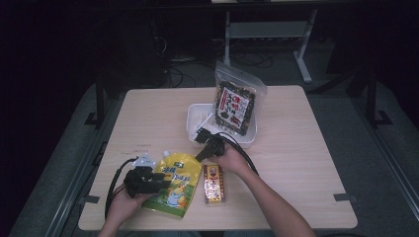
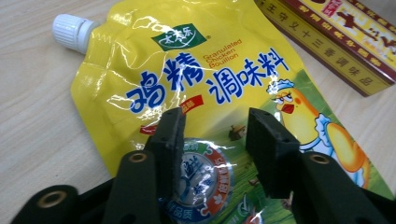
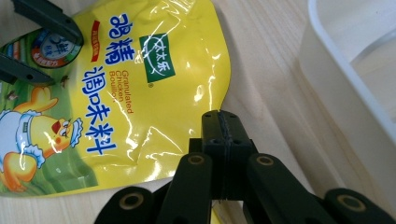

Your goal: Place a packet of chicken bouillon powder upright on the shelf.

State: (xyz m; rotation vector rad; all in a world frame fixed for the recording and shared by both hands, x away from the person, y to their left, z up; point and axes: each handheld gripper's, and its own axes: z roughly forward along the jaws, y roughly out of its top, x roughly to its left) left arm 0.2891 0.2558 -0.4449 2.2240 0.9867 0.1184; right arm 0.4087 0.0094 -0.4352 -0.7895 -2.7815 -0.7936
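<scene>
A yellow chicken-bouillon pouch (image 1: 178,190) with a white screw cap lies flat near the table's front left. My left gripper (image 1: 165,182) hovers over its printed face (image 2: 187,70); in the left gripper view, the left gripper (image 2: 215,119) has its jaws apart with nothing pressed between them. My right gripper (image 1: 200,157) comes in from the right. In the right gripper view, the right gripper (image 3: 222,114) is shut, pads together, at the pouch's (image 3: 177,102) edge, with nothing seen between them. The left gripper's fingers (image 3: 42,18) show at that view's top left.
A red and gold box (image 1: 214,183) lies just right of the pouch. Behind the right hand stands a white tray (image 1: 195,116) with a dark snack bag (image 1: 236,103) leaning in it. The tray's wall (image 3: 336,93) is close beside the right gripper.
</scene>
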